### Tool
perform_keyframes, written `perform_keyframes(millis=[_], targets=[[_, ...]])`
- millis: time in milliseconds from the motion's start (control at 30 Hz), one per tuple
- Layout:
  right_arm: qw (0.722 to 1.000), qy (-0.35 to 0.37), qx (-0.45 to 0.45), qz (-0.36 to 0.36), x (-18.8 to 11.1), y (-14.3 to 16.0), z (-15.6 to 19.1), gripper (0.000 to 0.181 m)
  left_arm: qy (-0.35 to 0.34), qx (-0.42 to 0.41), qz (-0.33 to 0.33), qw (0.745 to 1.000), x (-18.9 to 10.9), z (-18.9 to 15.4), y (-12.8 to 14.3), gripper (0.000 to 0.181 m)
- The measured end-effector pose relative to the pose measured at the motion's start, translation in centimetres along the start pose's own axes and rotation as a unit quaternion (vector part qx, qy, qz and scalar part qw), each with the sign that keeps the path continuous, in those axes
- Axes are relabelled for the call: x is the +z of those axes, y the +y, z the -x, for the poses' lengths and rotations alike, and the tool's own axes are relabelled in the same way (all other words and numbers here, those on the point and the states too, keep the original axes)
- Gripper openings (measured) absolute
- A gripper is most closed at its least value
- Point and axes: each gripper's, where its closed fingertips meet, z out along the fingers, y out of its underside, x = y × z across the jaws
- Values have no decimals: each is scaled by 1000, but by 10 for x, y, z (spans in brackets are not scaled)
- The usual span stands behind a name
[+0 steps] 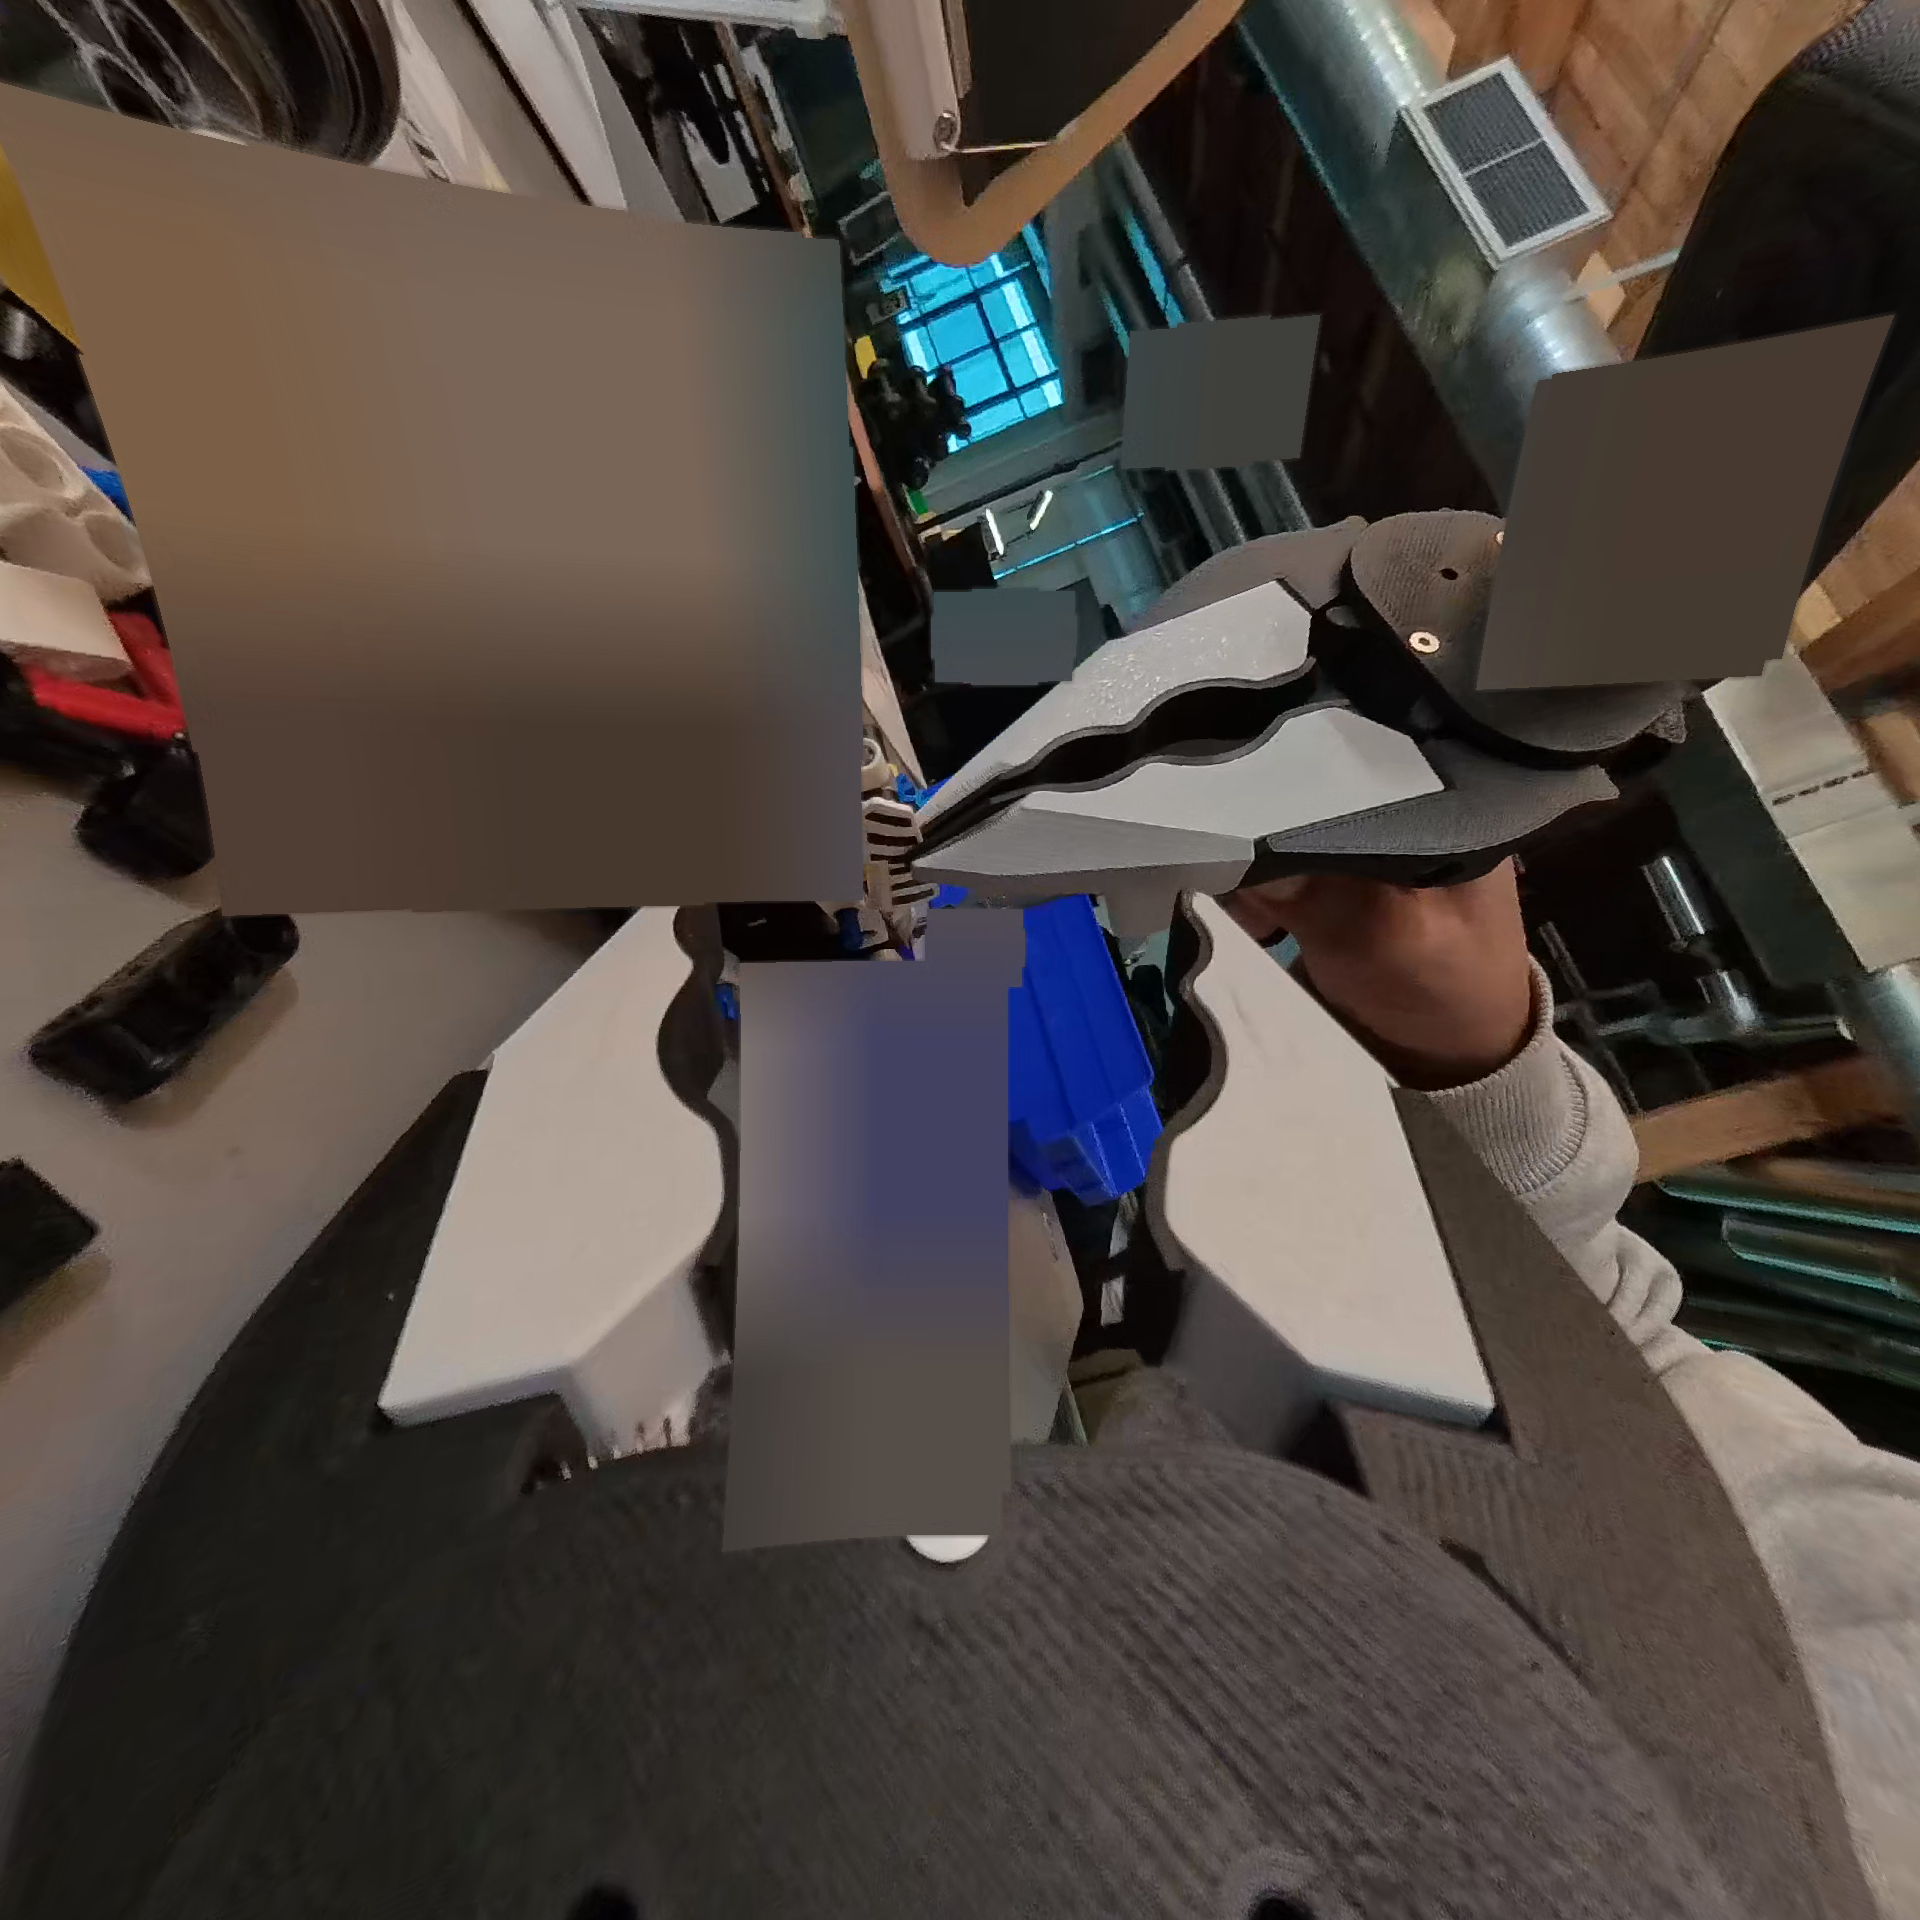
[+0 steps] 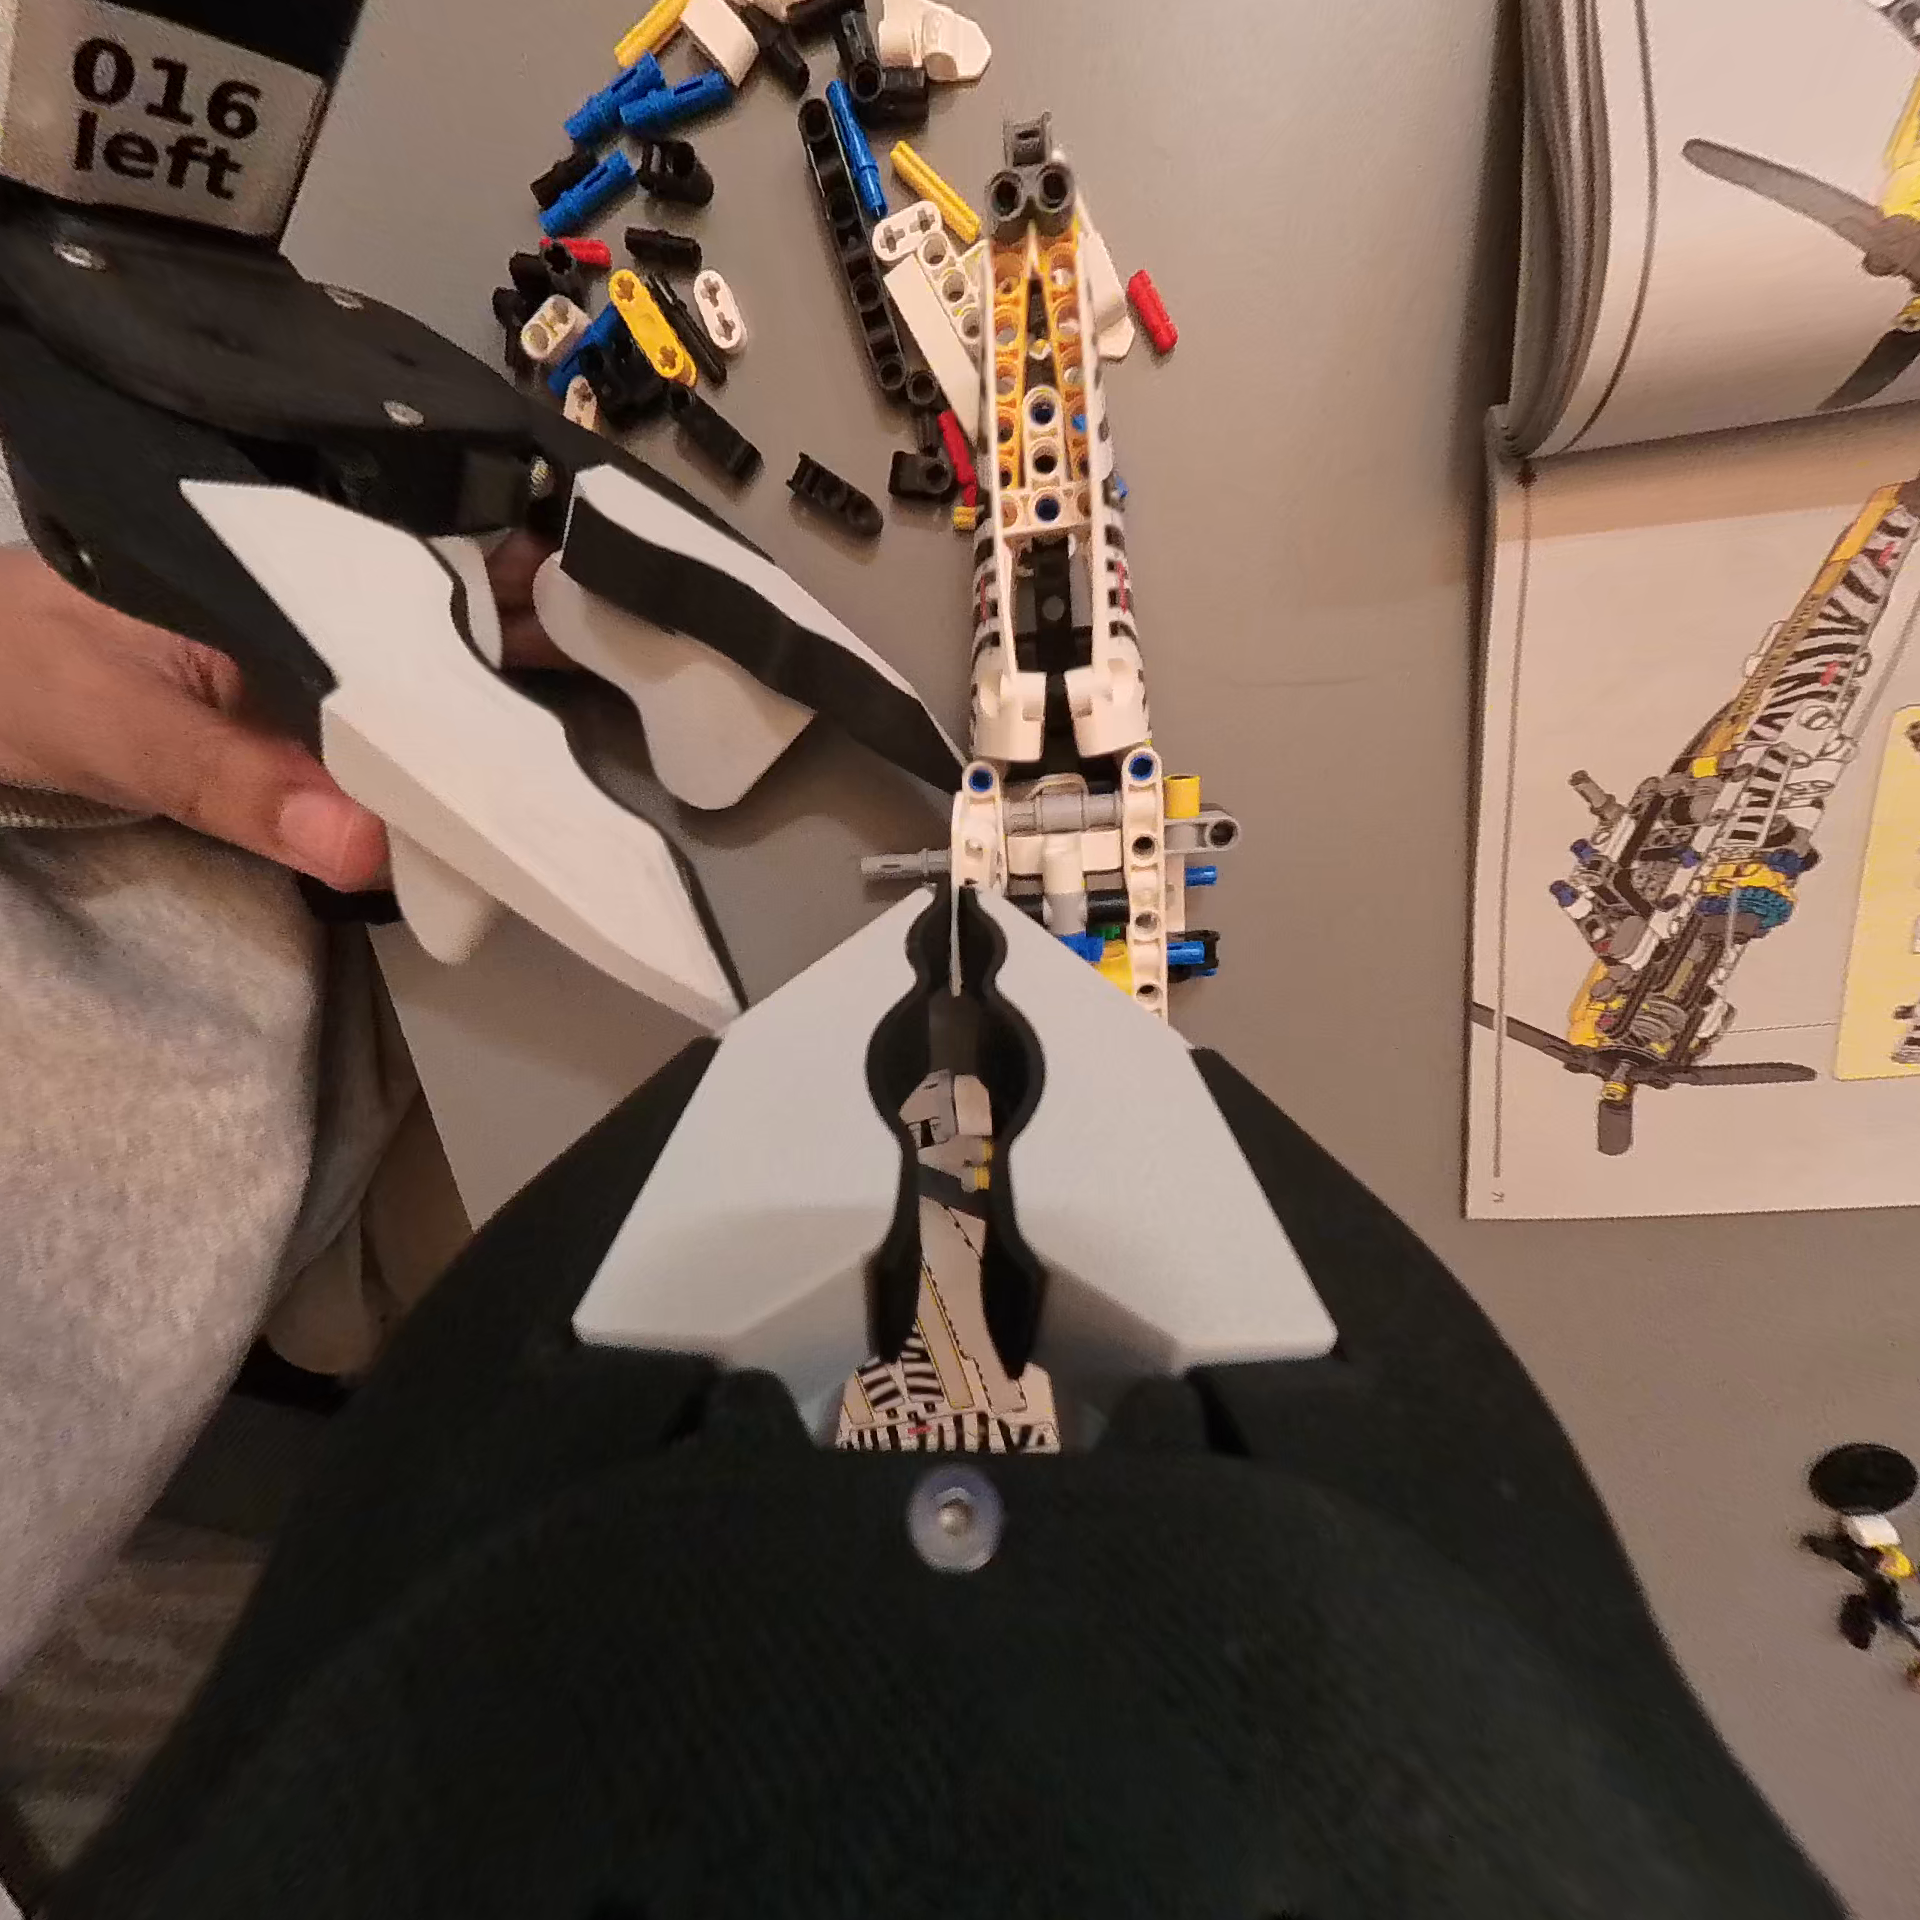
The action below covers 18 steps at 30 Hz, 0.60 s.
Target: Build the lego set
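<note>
Presently, itemised from largest down, for your reference.

Grey table [image 2: 1330, 623]: carries everything; no bin or tray is visible on it in the right wrist view, so nothing is contained and the stock lies bare.

Instruction booklet [image 2: 1704, 831]: lies open at your right edge of the table, its page picturing a striped aircraft, likely kept there so you can check the build at a glance.

Lego model [image 2: 1049, 582]: a long white, yellow and black assembly with zebra-striped panels, stretching away from your right gripper, its near end running in under that gripper's fingers. Whether its far end rests on the table cannot be told.

Left gripper [image 2: 831, 764]: fingers apart with nothing between them, tips just beside the model's near cross-axle section, seemingly poised to brace or take the model. In its own view, patches cover the gap.

Right gripper [image 2: 961, 899]: fingers drawn together on a thin striped part of the model, probably to steady it for the next fitting.

Loose pieces [image 2: 727, 239]: blue pins, black connectors, yellow and white beams and red bits scattered beyond the model's left side, unsorted.

Small black-and-yellow cluster [image 2: 1870, 1548]: well apart at bottom right; too small to identify.
</note>
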Motion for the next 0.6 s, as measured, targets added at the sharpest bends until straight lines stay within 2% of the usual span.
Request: perform_keyframes(millis=[167,600], targets=[[1000,-6,10,-13,0,-1,-1,0,41,-29,-33,998,0,-8,-6,86],[1000,-10,14,2,1,-1,-3,0,84,0,-55,995,4,-19,-7,106]])
